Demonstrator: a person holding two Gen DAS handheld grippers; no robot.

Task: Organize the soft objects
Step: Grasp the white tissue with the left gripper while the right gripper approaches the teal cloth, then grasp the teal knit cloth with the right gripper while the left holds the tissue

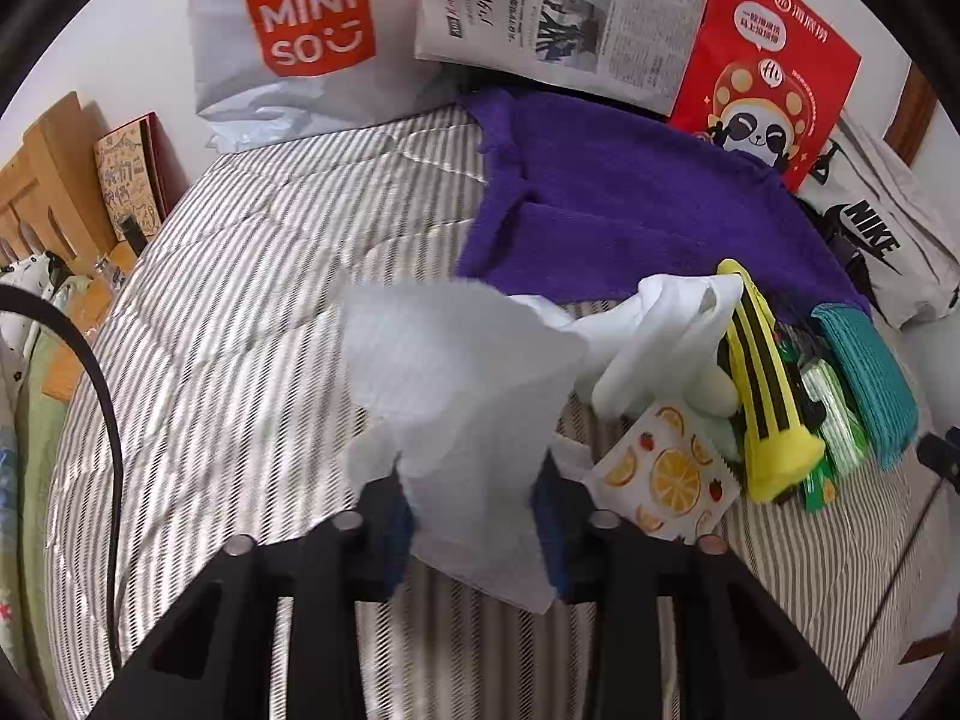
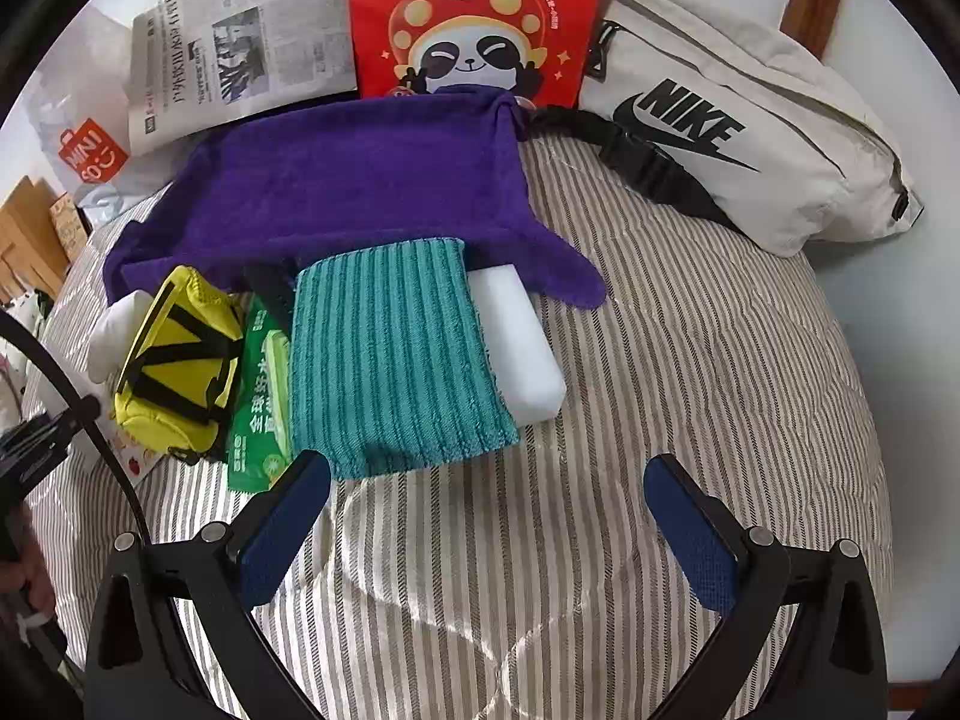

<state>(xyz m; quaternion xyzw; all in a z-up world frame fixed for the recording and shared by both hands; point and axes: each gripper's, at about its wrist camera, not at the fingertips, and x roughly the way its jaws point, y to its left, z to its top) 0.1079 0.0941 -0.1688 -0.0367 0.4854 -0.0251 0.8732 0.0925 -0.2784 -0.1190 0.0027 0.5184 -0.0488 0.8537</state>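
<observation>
Your left gripper (image 1: 474,516) is clamped on a thin white sheet (image 1: 462,372), which stands up between its blue pads and spreads over the striped bedding (image 1: 240,276). Your right gripper (image 2: 489,516) has its jaws spread wide with nothing between them, just short of the teal ribbed cloth (image 2: 390,354) lying over a white foam block (image 2: 522,348).

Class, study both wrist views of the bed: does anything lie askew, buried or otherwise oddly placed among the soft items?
Yes. The purple towel is rumpled and skewed, a corner trailing over the striped quilt. The teal ribbed cloth lies slanted, half covering a white foam block. The other small items sit in a crowded heap beside it.
</observation>
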